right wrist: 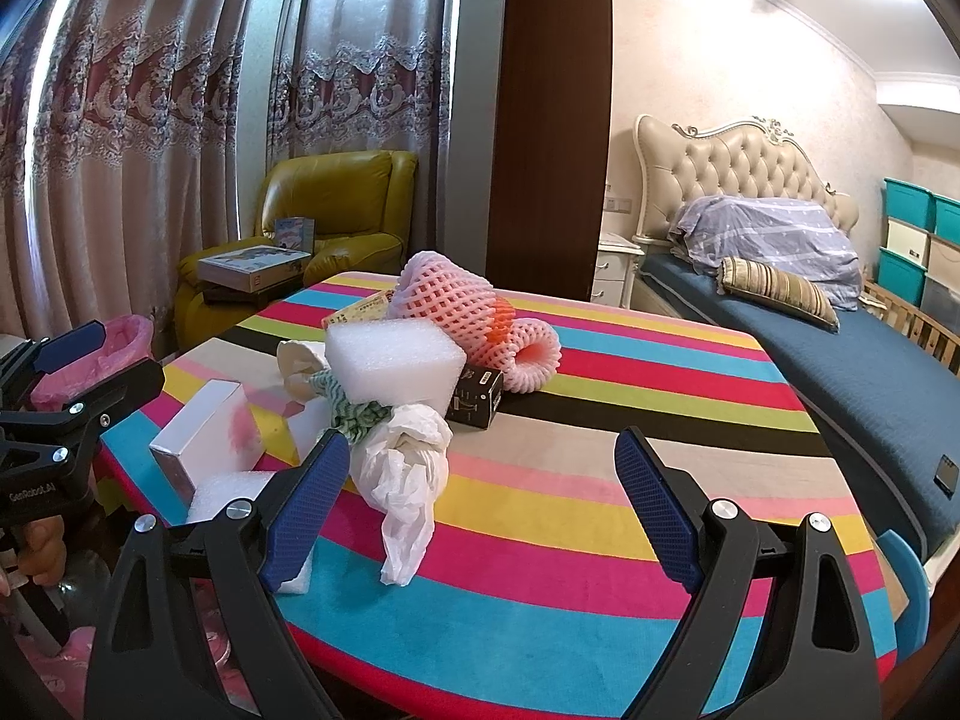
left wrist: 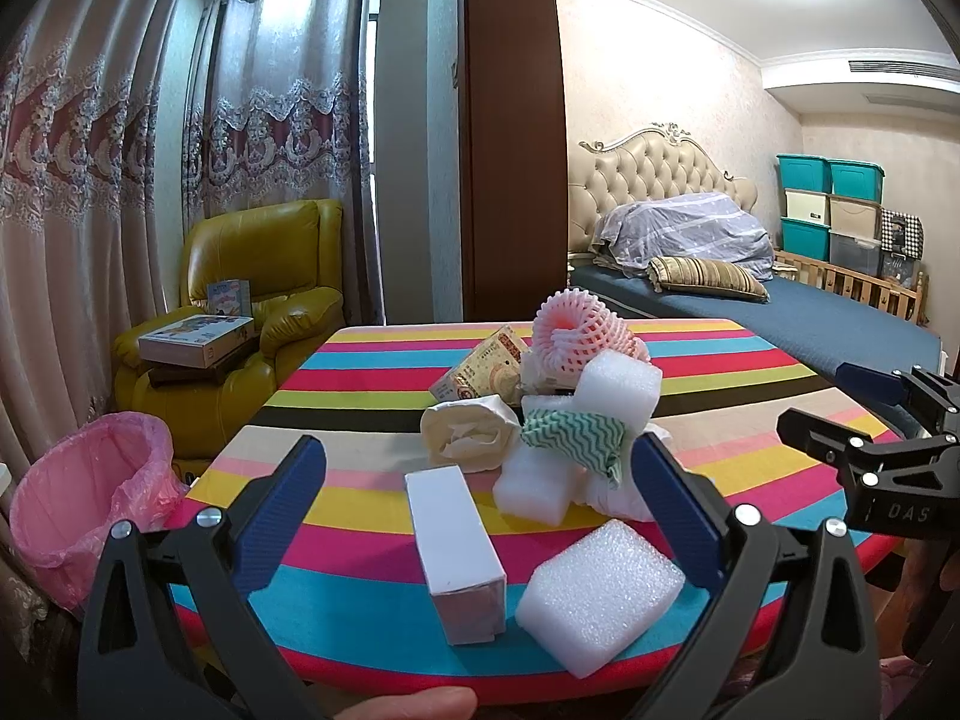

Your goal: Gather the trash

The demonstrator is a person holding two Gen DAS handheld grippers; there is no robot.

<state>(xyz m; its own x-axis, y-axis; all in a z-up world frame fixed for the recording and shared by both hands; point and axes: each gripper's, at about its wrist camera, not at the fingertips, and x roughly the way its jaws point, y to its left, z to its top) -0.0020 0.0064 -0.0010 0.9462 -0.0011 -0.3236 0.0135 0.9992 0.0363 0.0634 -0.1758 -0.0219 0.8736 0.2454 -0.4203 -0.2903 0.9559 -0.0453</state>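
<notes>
Both the left hand-held gripper and right hand-held gripper hover spread and empty at bottom centre, over trash piled mid-frame on the striped table.

Black grippers with blue ribbed fingers, silver screws, white lettering.

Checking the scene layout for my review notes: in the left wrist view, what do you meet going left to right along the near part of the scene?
Pink-lined trash bin → white box → white foam block → the right gripper at the frame's right edge.
</notes>
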